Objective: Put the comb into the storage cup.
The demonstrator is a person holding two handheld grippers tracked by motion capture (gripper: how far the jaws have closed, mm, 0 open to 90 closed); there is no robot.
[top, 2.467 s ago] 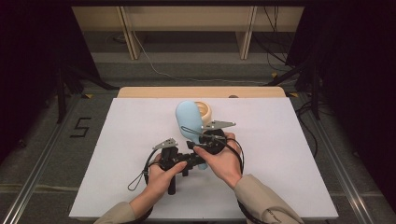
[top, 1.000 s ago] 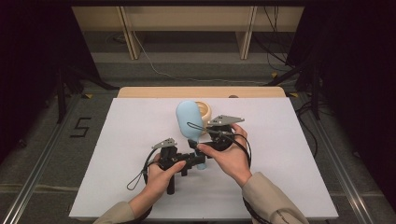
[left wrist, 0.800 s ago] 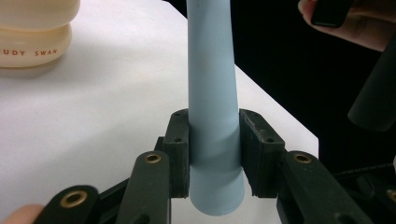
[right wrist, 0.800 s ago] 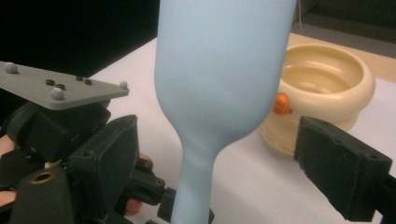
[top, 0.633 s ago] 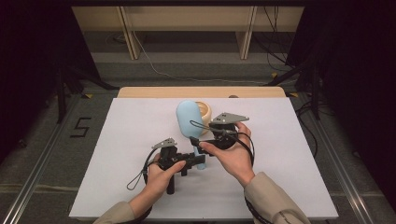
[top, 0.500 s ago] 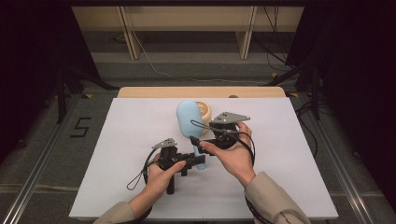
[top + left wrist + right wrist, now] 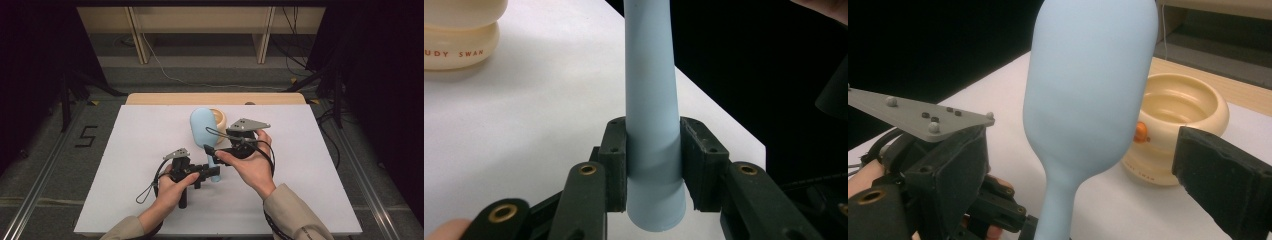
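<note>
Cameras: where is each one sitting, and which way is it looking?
High view: above the table's near side, facing forward and down; both forearms, hands and tongs show.
Left gripper view: on the left tongs, looking along jaws clamped on the blue spatula's handle.
Right gripper view: on the right tongs, facing the spatula's paddle; one of its jaws shows, with the left tongs beyond.
Shared: all three show the spatula and the cream bowl.

Pale blue matte paddle-shaped spatula [image 7: 204, 133] with a broad rounded head and tapering handle, standing nearly upright on the white surface [image 7: 135, 150], handle end clamped between the left tongs [image 7: 651, 165]. Just behind it, a cream glossy round bowl [image 7: 1173, 125], upright, with printed lettering and an orange spot on its side.
</note>
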